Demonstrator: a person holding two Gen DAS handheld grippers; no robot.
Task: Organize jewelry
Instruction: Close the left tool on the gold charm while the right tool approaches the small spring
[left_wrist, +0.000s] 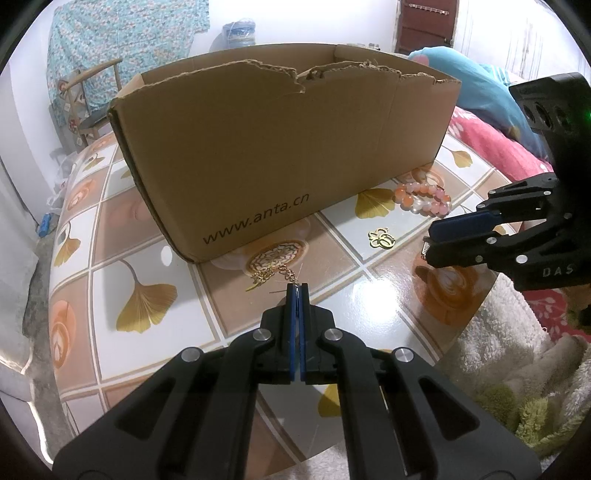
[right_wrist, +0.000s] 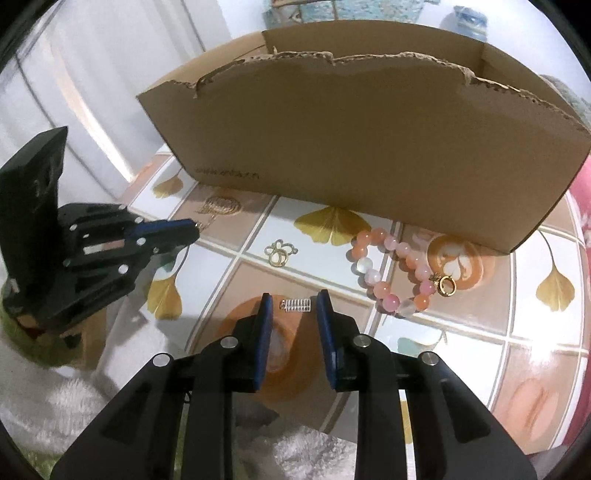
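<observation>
My left gripper (left_wrist: 295, 286) is clenched on a gold chain pendant (left_wrist: 271, 277) lying on the tiled table (left_wrist: 376, 295) before the brown cardboard box (left_wrist: 280, 147). My right gripper (right_wrist: 293, 306) stands released over a small silver coiled ring (right_wrist: 295, 305), pads clear, near a pink-and-orange beaded bracelet (right_wrist: 391, 269).

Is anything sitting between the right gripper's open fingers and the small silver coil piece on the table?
Nothing visible does. The silver coil piece lies on the table just ahead of the right gripper, in line with the gap between its parted fingers, untouched. The bead bracelet lies off to one side, the gold charm farther ahead.
</observation>
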